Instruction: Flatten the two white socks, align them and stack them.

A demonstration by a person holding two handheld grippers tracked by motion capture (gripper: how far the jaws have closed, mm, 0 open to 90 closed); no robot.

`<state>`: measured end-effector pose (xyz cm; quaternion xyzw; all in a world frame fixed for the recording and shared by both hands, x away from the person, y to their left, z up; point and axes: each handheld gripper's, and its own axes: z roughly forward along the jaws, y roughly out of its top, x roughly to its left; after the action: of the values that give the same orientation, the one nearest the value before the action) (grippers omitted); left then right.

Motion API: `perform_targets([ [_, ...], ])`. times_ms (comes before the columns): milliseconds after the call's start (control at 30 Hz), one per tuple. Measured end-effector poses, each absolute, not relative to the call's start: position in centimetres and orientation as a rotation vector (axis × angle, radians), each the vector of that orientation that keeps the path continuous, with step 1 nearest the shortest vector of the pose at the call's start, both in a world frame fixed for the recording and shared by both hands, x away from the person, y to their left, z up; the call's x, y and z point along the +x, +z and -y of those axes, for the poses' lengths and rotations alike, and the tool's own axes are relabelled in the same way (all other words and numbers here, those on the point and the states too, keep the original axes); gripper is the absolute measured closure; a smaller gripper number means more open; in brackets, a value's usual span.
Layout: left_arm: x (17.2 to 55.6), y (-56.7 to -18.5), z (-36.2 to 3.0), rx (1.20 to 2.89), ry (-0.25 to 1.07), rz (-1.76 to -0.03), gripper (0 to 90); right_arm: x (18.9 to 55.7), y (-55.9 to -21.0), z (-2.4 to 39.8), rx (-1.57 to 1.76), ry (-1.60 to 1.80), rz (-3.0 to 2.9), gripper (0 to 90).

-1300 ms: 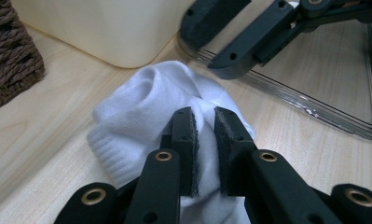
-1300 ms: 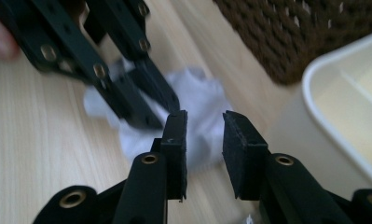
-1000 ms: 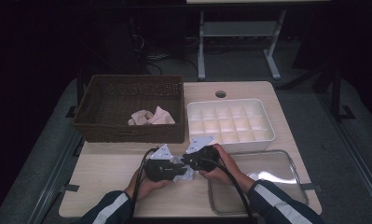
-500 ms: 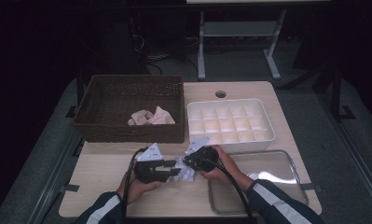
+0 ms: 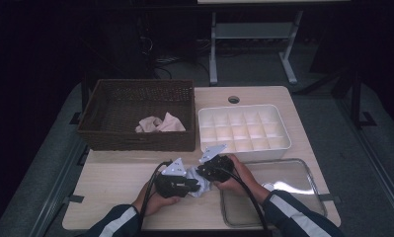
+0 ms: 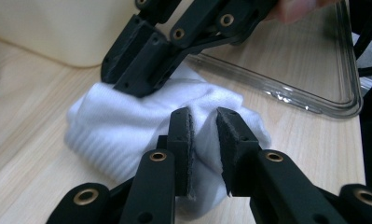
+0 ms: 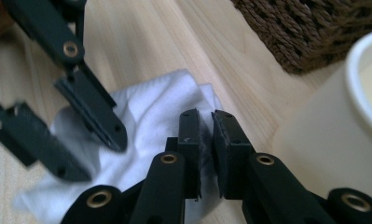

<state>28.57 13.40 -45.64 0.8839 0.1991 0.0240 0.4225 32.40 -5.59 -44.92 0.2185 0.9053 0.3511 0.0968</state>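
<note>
Two grippers pinch one white cloth (image 5: 197, 178) on the table (image 5: 110, 182).

Left gripper (image 6: 203, 135): its jaws have just been closing and now clamp a bulging fold of the cloth, fabric squeezed in the narrow gap between the pads. Right gripper (image 7: 204, 140): jaws nearly together, nipping a thin edge of the same cloth (its tips also press the far side in the left gripper view). The cloth lies crumpled on the wood between the hands, just beside the clear tray (image 5: 303, 197) and in front of the white compartment box (image 5: 244, 128).
</note>
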Motion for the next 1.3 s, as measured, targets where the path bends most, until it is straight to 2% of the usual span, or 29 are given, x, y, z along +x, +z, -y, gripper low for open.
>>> perform_targets([
  [100,28.6,-45.6,-13.6,2.231,0.072,-0.485,76.8,32.3,-44.6,5.9,0.657,1.033,-2.667,74.7],
  [367,28.4,-45.5,-13.7,2.233,0.083,-0.469,77.1,31.1,-43.6,6.2,0.570,1.095,-2.685,71.1],
  [400,28.3,-45.3,-14.0,2.227,0.077,-0.459,74.6,31.0,-43.8,6.0,0.553,1.063,-2.698,70.8],
  [500,28.2,-44.7,-15.1,2.204,0.084,-0.509,56.2,31.2,-44.1,6.1,0.572,1.040,-2.713,68.7],
  [633,29.1,-44.7,-17.0,2.138,0.101,-0.668,45.2,31.4,-44.4,6.3,0.614,1.029,-2.724,63.7],
  [700,29.6,-45.2,-16.9,2.145,0.078,-0.695,42.7,31.5,-44.4,6.3,0.641,1.029,-2.721,60.2],
  [800,29.8,-46.0,-16.2,2.183,0.068,-0.701,39.3,31.3,-44.4,6.2,0.686,0.997,-2.696,49.6],
  [900,30.1,-46.3,-16.0,2.183,0.050,-0.704,36.2,31.5,-44.4,6.5,0.714,0.999,-2.696,44.9],
  [1133,29.3,-45.8,-15.8,2.193,0.040,-0.671,34.8,31.6,-44.8,6.6,0.797,1.023,-2.706,41.6],
  [1300,29.8,-45.4,-16.2,2.133,0.095,-0.725,34.5,31.6,-44.7,6.6,0.804,1.019,-2.714,41.8],
])
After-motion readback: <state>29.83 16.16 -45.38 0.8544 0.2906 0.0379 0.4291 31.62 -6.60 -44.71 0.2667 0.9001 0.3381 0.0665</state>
